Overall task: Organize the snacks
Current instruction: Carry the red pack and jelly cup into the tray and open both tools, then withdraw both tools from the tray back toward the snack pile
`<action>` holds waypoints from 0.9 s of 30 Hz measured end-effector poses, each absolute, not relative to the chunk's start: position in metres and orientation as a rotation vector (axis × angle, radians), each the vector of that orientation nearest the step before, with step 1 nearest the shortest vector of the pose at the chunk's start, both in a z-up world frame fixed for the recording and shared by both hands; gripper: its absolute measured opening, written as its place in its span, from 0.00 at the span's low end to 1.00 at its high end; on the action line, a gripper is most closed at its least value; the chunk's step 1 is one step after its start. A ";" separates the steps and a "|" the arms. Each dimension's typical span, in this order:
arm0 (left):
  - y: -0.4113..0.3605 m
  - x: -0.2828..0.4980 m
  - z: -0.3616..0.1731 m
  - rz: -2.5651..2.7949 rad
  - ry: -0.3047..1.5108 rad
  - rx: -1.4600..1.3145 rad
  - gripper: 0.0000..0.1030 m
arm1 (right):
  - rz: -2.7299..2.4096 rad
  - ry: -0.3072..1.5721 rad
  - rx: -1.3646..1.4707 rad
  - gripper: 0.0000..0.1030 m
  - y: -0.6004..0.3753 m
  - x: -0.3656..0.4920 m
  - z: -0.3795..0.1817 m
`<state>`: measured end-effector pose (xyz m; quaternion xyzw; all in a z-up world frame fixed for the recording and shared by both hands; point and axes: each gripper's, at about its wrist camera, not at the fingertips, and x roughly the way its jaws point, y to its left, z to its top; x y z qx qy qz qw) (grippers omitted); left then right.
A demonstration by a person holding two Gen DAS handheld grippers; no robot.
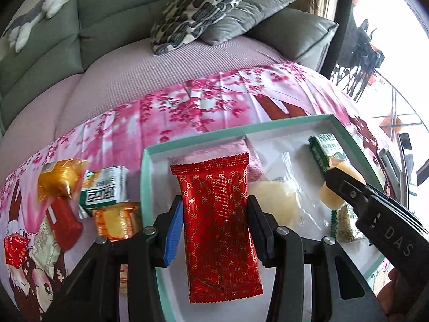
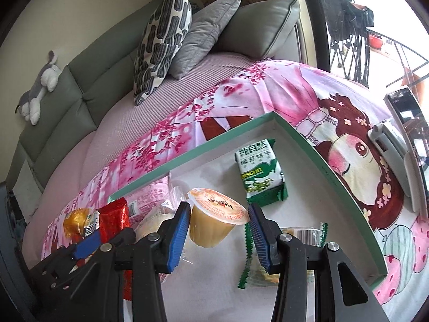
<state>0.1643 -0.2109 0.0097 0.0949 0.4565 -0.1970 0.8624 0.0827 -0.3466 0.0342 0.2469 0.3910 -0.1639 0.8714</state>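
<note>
My left gripper (image 1: 215, 222) is shut on a red gold-patterned snack packet (image 1: 217, 214), held lengthwise over the left part of a white box with a teal rim (image 1: 146, 174). My right gripper (image 2: 218, 222) is shut on a yellow jelly cup (image 2: 214, 217) over the box's middle. In the left wrist view the right gripper (image 1: 336, 185) comes in from the right with that jelly cup (image 1: 331, 198). Inside the box lie a green biscuit pack (image 2: 258, 174), a pink packet (image 2: 152, 190), a clear-wrapped pale snack (image 1: 278, 198) and a green-edged packet (image 2: 252, 263).
Loose snacks lie on the pink floral cloth left of the box: a gold-wrapped one (image 1: 60, 178), a green-white biscuit pack (image 1: 106, 187), an orange pack (image 1: 118, 220) and a small red one (image 1: 14, 249). A phone (image 2: 402, 123) rests right of the box. Sofa cushions (image 2: 163, 43) lie behind.
</note>
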 end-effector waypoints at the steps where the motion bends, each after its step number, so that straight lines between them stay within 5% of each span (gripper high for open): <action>1: -0.212 0.164 0.009 -0.415 0.959 0.201 0.46 | -0.345 0.820 0.517 0.46 -0.347 0.083 0.034; 13: -0.197 0.167 0.009 -0.358 0.985 0.160 0.51 | -0.349 0.818 0.494 0.47 -0.344 0.082 0.040; 17: -0.191 0.162 0.019 -0.358 0.968 0.137 0.62 | -0.359 0.825 0.460 0.48 -0.339 0.082 0.046; 27: -0.150 0.155 0.026 -0.226 0.955 0.089 0.71 | -0.344 0.887 0.386 0.78 -0.322 0.088 0.048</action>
